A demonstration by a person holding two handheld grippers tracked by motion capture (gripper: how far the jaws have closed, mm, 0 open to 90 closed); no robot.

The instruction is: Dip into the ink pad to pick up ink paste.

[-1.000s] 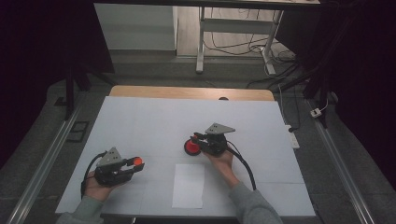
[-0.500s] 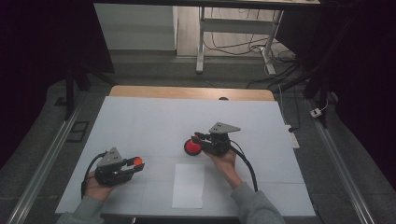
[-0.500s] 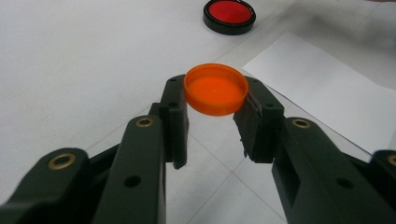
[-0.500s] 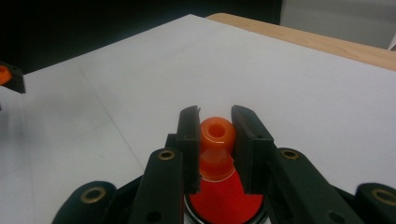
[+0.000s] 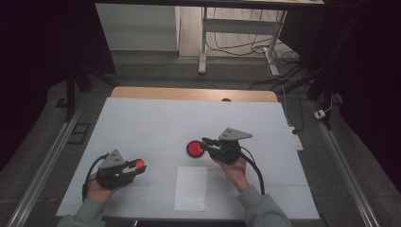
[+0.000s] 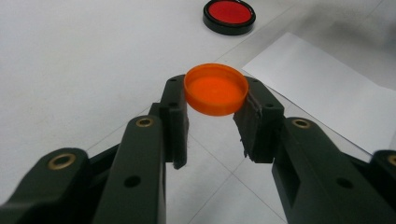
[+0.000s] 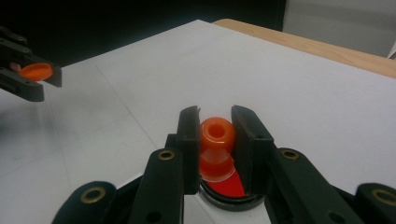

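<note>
Dark room, white-covered table [image 5: 142,118] w/ paper sheet [image 5: 191,187] near front | R gripper [image 5: 206,142] clamped on orange stamp [image 7: 216,140], upright, directly over red ink pad [image 5: 194,149] | L gripper [image 5: 140,164] pinches orange cap [image 6: 215,88], well apart to the left | vs 1 s ago: R lifted slightly, L unmoved

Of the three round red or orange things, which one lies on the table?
The red disc with the black rim lies on the table. The orange cap is held in the left gripper, and the orange stamp in the right gripper.
</note>
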